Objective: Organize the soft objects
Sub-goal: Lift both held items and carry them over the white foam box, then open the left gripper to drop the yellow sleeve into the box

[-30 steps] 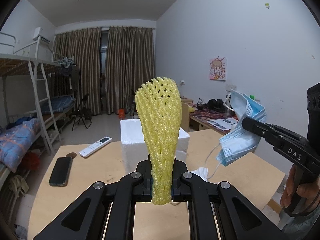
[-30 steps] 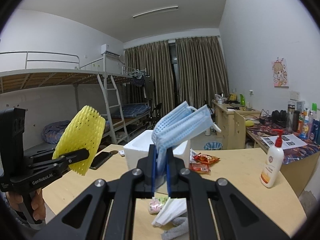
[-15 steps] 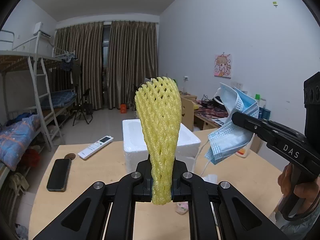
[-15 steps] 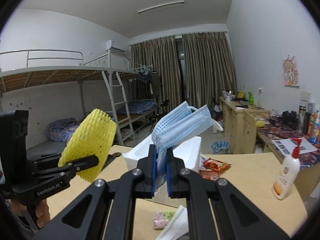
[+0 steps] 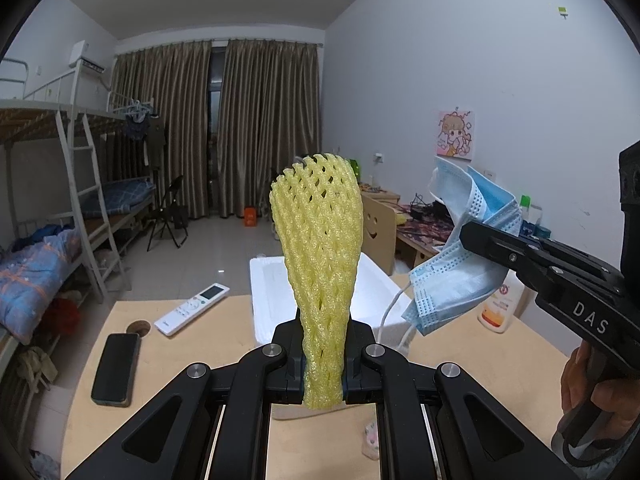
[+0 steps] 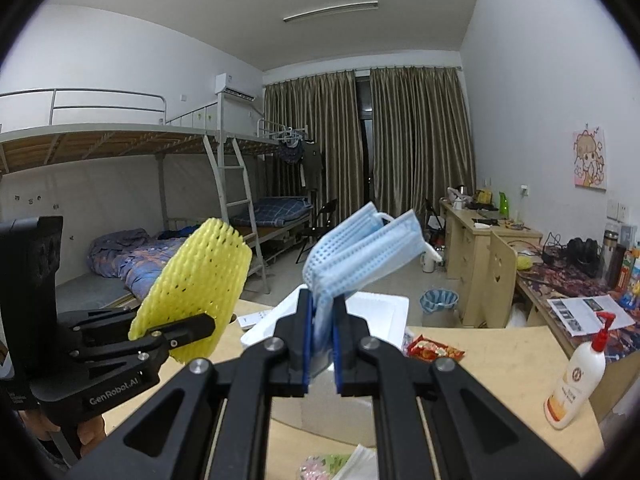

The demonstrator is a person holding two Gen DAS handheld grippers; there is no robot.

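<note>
Soft things are up in the air right now, one in each gripper. The left gripper (image 5: 323, 364) is squeezed tight on a yellow foam net (image 5: 320, 256), which stands up tall between its fingers. The right gripper (image 6: 320, 346) is squeezed tight on a blue face mask (image 6: 360, 256), folded over, with a white ear loop hanging down. Both are held above the wooden table (image 5: 480, 364), near each other but not touching. Just ahead of them sits a white foam box (image 5: 376, 292) with its top open. I think the step in hand is carrying both soft things over to that box. Next, each gripper would need to get over the open top, come down a bit, and let go so the net and mask drop inside. The mask's loop could catch on the rim. A phone (image 5: 116, 368), a remote (image 5: 192, 309) and a lotion bottle (image 6: 576, 380) lie on the table too.
</note>
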